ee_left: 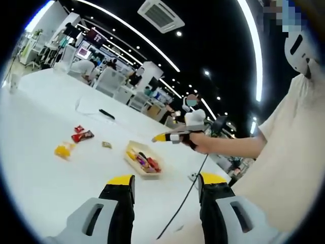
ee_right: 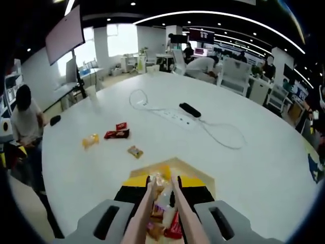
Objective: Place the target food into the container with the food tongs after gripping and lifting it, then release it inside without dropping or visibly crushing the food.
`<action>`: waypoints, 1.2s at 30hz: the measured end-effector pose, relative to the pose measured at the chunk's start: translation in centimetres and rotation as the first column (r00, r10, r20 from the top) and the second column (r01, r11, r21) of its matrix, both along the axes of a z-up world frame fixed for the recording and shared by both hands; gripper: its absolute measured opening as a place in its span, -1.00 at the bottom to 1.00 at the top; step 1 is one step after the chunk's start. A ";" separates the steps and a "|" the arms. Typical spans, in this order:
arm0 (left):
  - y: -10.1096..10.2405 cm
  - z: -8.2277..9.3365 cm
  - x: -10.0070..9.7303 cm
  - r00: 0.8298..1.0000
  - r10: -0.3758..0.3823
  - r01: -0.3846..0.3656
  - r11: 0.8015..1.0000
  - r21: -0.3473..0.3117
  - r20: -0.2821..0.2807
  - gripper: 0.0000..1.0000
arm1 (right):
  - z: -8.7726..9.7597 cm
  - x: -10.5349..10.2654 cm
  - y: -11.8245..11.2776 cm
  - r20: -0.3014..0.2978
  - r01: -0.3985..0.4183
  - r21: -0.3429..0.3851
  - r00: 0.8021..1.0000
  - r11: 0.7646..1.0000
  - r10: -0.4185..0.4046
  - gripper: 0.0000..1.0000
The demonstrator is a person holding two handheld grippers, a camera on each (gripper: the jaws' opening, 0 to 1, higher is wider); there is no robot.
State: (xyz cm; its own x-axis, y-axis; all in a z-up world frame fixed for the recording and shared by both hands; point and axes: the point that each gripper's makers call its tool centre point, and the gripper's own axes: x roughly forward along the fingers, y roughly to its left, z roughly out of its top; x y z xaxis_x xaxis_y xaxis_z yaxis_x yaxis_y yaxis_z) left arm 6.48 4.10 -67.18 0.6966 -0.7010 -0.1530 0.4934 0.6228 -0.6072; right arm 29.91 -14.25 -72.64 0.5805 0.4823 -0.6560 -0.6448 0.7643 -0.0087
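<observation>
A: Start with the big white table [ee_right: 244, 168]. What's left out on it?

B: A yellow snack packet [ee_right: 91, 140], a red wrapper [ee_right: 117, 134] with a small red packet [ee_right: 121, 125] just behind it, and a small brownish sweet [ee_right: 134, 151], all lying loose. A power strip [ee_right: 175, 117] and black remote [ee_right: 190, 110] lie farther back.

A: And the container [ee_left: 133, 165]?

B: A shallow tray, already holding several wrapped snacks.

A: The right gripper [ee_right: 162, 195]?

B: Its jaws clamp the food tongs [ee_right: 163, 208], tips nearly together over the tray. Whether they pinch an item, I can't tell.

A: The left gripper [ee_left: 165, 190]?

B: Jaws apart, holding nothing.

A: So, progress?

B: Partway, I'd judge: some placed, four pieces remaining.
</observation>
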 end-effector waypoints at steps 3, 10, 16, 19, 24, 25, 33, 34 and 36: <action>0.1 0.0 0.0 1.000 0.000 0.000 1.000 0.000 0.002 -0.02 | 0.0 0.0 0.0 -0.002 0.002 0.002 1.000 1.000 -0.002 -0.60; 0.3 0.0 -0.1 1.000 0.004 -0.004 1.000 0.002 0.001 -0.02 | -0.3 -0.3 0.5 -0.021 -0.003 0.009 1.000 1.000 0.003 -0.56; 0.5 -0.1 -0.1 1.000 0.015 -0.015 1.000 0.001 0.004 -0.02 | -0.7 -0.3 0.9 -0.039 0.012 0.030 0.999 0.999 -0.011 -0.52; 0.5 -0.1 0.0 1.000 0.016 -0.016 1.000 0.001 0.007 -0.02 | -0.8 -0.4 1.1 -0.043 0.009 0.030 0.999 0.999 -0.007 -0.51; 0.3 -0.1 0.2 1.000 0.011 -0.011 1.000 0.002 0.009 -0.02 | -0.9 -0.5 1.5 -0.053 0.014 0.043 0.999 0.999 -0.012 -0.49; 0.3 0.0 0.2 1.000 0.010 -0.010 1.000 0.001 0.011 -0.02 | -1.0 -0.5 1.5 -0.053 0.013 0.042 0.999 0.999 -0.011 -0.48; 0.3 0.0 0.7 0.999 0.028 -0.028 1.000 -0.014 0.017 -0.02 | -1.4 -0.8 2.7 -0.073 -0.003 0.036 0.997 0.999 0.006 -0.46; 0.3 0.0 0.8 1.000 0.026 -0.026 1.000 -0.013 0.017 -0.02 | -1.4 -0.7 2.8 -0.076 -0.006 0.038 0.997 0.999 0.009 -0.46; 0.3 0.0 0.8 0.999 0.025 -0.025 1.000 -0.011 0.019 -0.03 | -1.4 -0.5 3.1 -0.076 -0.010 0.040 0.997 0.999 0.013 -0.46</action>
State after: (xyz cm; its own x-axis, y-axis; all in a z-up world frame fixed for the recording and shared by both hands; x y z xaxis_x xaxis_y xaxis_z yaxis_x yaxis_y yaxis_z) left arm 7.29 4.40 -67.14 0.7168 -0.6847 -0.1318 0.4892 0.6286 -0.6046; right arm 29.38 -11.18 -74.06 0.5239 0.5155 -0.6781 -0.6515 0.7553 0.0708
